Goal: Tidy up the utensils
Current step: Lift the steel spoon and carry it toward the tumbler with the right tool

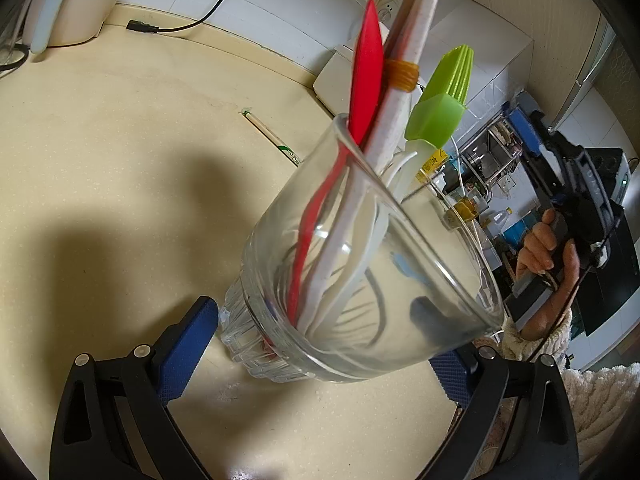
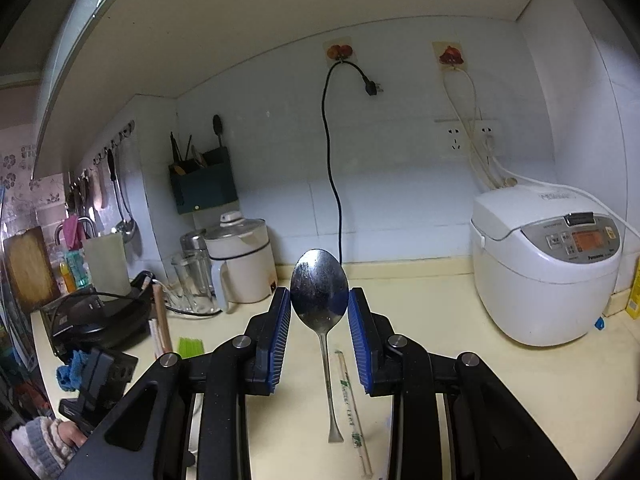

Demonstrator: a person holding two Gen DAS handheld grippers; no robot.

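Right wrist view: the right gripper point(image 2: 319, 312) holds a metal spoon point(image 2: 320, 288) by its bowl, both blue pads point(image 2: 280, 332) pressing on the bowl's edges. The bowl stands uppermost and the handle hangs straight down, clear of the cream countertop point(image 2: 460, 344). Directly beneath the spoon, a wrapped pair of chopsticks point(image 2: 352, 404) lies flat on the countertop. To the right of the spoon, a white rice cooker point(image 2: 544, 264) stands against the wall; to its left stand a white kettle point(image 2: 240, 264) and an empty glass jug point(image 2: 192, 280). Behind the spoon, a black power cord point(image 2: 334, 184) hangs down the white wall. Left wrist view: the left gripper point(image 1: 320, 344) straddles a clear glass cup point(image 1: 360, 280), which is tilted. Its left pad point(image 1: 184, 344) sits by the cup's ribbed base; the right pad is partly hidden behind the cup wall, so whether the pads press the glass cannot be told. Inside the cup stand a red spatula point(image 1: 366, 76), a speckled white utensil handle point(image 1: 412, 40) with an amber band, a green silicone brush point(image 1: 440, 100) and a wire whisk point(image 1: 360, 312). Beyond the cup to the left, the wrapped chopsticks point(image 1: 272, 136) lie on the countertop point(image 1: 120, 140). To the cup's right, a hand point(image 1: 548, 252) in a fleecy sleeve grips the other gripper's handle.
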